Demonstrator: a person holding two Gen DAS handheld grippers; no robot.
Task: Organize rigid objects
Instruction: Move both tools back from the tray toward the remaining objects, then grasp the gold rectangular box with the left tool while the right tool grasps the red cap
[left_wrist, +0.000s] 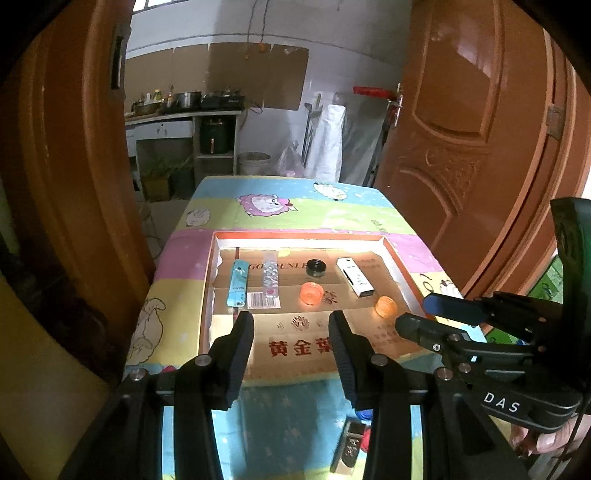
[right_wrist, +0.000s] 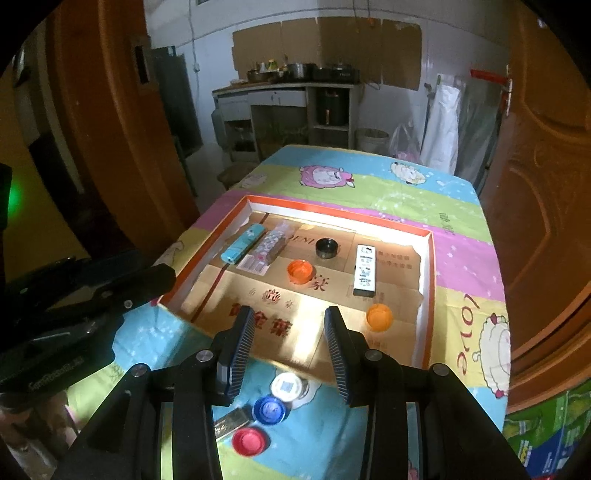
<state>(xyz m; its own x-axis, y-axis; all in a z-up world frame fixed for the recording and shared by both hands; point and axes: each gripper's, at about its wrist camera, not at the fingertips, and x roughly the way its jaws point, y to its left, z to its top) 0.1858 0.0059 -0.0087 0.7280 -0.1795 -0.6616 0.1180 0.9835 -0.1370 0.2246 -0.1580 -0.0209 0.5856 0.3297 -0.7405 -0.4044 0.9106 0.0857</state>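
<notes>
In front of you a table (left_wrist: 332, 218) with a bright cartoon-sheep cloth (right_wrist: 424, 192) fills the middle of both views, and brown wooden doors (left_wrist: 472, 122) stand at the left and right edges. At the top of the frame, behind the table, you see a white-walled kitchen with a counter (right_wrist: 280, 88) that carries pots, a white bucket (right_wrist: 371, 138) and a pink bag (right_wrist: 402, 142) on the floor. On the cloth lies a shallow tray (right_wrist: 428, 258) with an orange rim, and flattened cardboard lines its floor. Inside it, in the left wrist view, a light blue lighter (left_wrist: 238, 282) and a clear patterned lighter (left_wrist: 270, 277) lie side by side at the left, a black cap (left_wrist: 316, 267) is in the centre, a white lighter (left_wrist: 355, 277) is at the right, and two orange caps (left_wrist: 311, 292) (left_wrist: 386, 306) lie nearer to you. Outside the tray, at the bottom of the right wrist view, a white cap (right_wrist: 288, 386), a blue cap (right_wrist: 269, 410), a red cap (right_wrist: 249, 440) and a silver lighter (right_wrist: 232, 419) wait on the cloth. Your left gripper (left_wrist: 291, 332) has its jaws apart with nothing between them, above the near edge of the tray. Your right gripper (right_wrist: 290, 325) is the same, parted and empty, above the near part of the tray.
</notes>
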